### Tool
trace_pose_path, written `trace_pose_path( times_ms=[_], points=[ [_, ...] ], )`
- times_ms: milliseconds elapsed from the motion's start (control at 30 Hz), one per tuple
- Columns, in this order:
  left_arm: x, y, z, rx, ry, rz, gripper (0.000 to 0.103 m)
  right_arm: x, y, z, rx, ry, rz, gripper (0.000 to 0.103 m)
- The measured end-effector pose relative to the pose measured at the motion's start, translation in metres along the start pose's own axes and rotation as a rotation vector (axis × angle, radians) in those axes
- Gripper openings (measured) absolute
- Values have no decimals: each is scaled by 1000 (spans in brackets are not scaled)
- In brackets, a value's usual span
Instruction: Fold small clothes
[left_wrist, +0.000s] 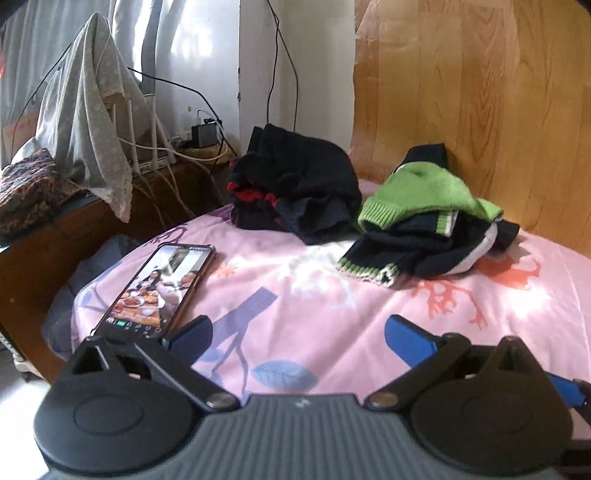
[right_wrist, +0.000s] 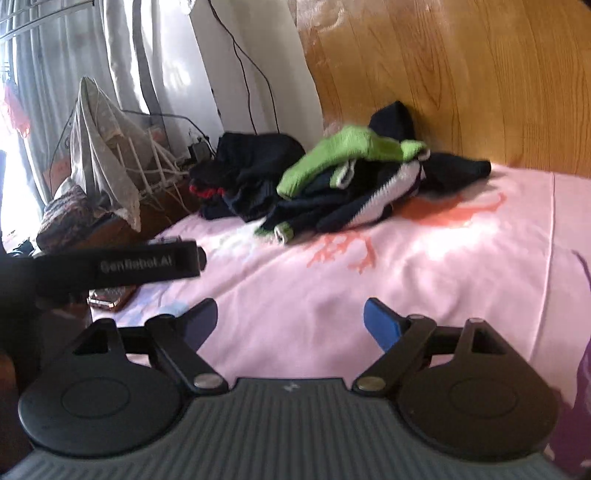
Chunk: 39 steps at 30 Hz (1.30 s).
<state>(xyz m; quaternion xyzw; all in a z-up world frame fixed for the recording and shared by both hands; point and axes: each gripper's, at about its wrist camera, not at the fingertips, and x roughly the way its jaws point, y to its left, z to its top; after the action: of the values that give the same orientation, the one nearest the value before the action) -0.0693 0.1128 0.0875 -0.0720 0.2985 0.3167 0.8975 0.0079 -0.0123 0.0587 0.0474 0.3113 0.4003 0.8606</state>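
Two heaps of small clothes lie at the far side of a pink bed sheet (left_wrist: 314, 288). A crumpled dark navy garment with red trim (left_wrist: 295, 188) is on the left, and it also shows in the right wrist view (right_wrist: 247, 177). A green and navy striped knit garment (left_wrist: 424, 218) lies to its right, near the wooden headboard, seen too in the right wrist view (right_wrist: 347, 181). My left gripper (left_wrist: 295, 336) is open and empty, low over the sheet, well short of the clothes. My right gripper (right_wrist: 291, 325) is open and empty too.
A lit phone (left_wrist: 155, 291) lies on the sheet by my left gripper's left finger. The left gripper's body (right_wrist: 118, 266) reaches in at the left of the right wrist view. A wooden headboard (left_wrist: 480, 92) backs the bed. A cluttered side table with cables and a cloth-covered router (left_wrist: 96, 122) stands left.
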Motion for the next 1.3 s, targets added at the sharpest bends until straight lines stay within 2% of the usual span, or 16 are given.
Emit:
trace_pose_path(
  times_ms=[267, 567, 900, 1067, 1300],
  points=[
    [9, -1, -3, 15, 42, 52, 103, 5, -5, -2, 38, 27, 27, 88],
    [16, -2, -5, 36, 48, 82, 103, 1, -10, -3, 68, 27, 53, 89],
    [10, -6, -4, 52, -11, 72, 103, -5, -14, -3, 82, 2, 72, 89],
    [1, -8, -7, 46, -92, -11, 103, -8, -14, -3, 78, -21, 73, 89],
    [7, 1, -4, -1, -82, 23, 103, -13, -6, -3, 27, -63, 79, 89]
  ],
)
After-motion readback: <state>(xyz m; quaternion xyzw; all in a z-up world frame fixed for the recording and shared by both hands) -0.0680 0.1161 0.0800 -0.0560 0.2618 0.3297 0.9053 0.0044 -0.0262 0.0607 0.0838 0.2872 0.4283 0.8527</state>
